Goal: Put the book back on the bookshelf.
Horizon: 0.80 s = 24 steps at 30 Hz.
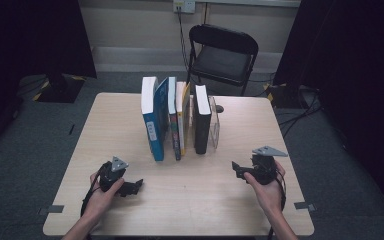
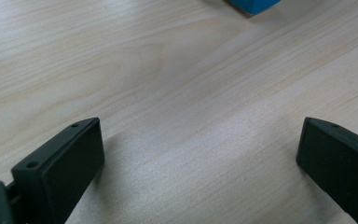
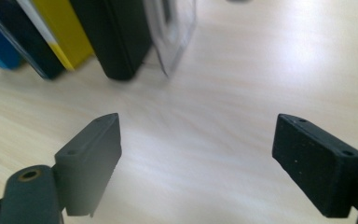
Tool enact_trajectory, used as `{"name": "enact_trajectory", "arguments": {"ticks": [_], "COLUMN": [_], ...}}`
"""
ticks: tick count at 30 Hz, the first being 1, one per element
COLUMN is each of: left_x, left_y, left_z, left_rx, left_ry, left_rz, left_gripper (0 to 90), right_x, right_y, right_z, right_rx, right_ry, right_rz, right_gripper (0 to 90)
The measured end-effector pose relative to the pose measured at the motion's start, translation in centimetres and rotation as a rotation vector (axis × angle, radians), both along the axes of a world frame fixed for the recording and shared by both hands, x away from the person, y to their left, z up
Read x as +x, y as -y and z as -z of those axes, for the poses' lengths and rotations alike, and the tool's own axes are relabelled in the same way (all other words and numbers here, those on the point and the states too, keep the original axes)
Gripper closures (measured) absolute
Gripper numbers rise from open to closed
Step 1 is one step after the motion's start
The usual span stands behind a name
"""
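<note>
pale wood table (image 1: pixel 180 200), grey carpet (image 1: pixel 30 150); both grippers' jaws apart, empty.

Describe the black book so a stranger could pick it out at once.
On the wooden table, a row of upright books stands at the middle. The black book is the rightmost, against a clear plastic bookend. Its neighbours are yellow-and-white or blue.

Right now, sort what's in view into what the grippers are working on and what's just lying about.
In the job:
row of upright books
clear plastic bookend
left gripper, open
right gripper, open

Lying about:
black folding chair
light wooden table, bearing the books
grey tape marks
</note>
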State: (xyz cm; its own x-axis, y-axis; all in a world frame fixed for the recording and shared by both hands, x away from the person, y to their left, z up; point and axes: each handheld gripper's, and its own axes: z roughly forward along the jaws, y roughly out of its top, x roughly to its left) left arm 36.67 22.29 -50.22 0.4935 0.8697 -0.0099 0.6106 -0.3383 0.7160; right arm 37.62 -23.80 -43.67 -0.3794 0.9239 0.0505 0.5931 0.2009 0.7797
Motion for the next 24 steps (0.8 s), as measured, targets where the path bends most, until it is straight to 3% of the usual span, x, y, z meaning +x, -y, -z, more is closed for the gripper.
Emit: {"name": "enact_trajectory", "arguments": {"ticks": [2, 4, 10, 12, 14, 17, 20, 24], "left_x": [0.0, 0.0, 0.0, 0.0, 0.0, 0.0, 0.0, 0.0], "left_y": [0.0, 0.0, 0.0, 0.0, 0.0, 0.0, 0.0, 0.0], "left_z": [0.0, 0.0, 0.0, 0.0, 0.0, 0.0, 0.0, 0.0], "left_rx": [0.0, 0.0, 0.0, 0.0, 0.0, 0.0, 0.0, 0.0], "left_ry": [0.0, 0.0, 0.0, 0.0, 0.0, 0.0, 0.0, -0.001], "left_rz": [0.0, 0.0, 0.0, 0.0, 0.0, 0.0, 0.0, -0.001], "left_gripper": [0.5, 0.4, 0.4, 0.4, 0.4, 0.4, 0.4, 0.2], "right_x": [-0.3, -0.6, -1.0, -1.1, -1.2, -1.3, -1.6, -1.6], "right_y": [0.8, 1.6, 2.7, 2.8, 2.8, 3.1, 3.3, 3.3], "right_z": [1.0, 2.3, 4.7, 5.1, 5.3, 5.7, 6.3, 6.3], "right_rx": [-0.019, -0.034, -0.139, -0.134, -0.141, -0.106, -0.084, -0.084], "right_ry": [-0.031, -0.093, -0.121, -0.137, -0.123, -0.1, -0.043, -0.044], "right_rz": [0.011, 0.017, 0.053, 0.057, 0.067, 0.074, 0.079, 0.082], "right_gripper": [15.4, 15.4, 15.8, 16.1, 15.6, 14.2, 13.8, 13.7]}}
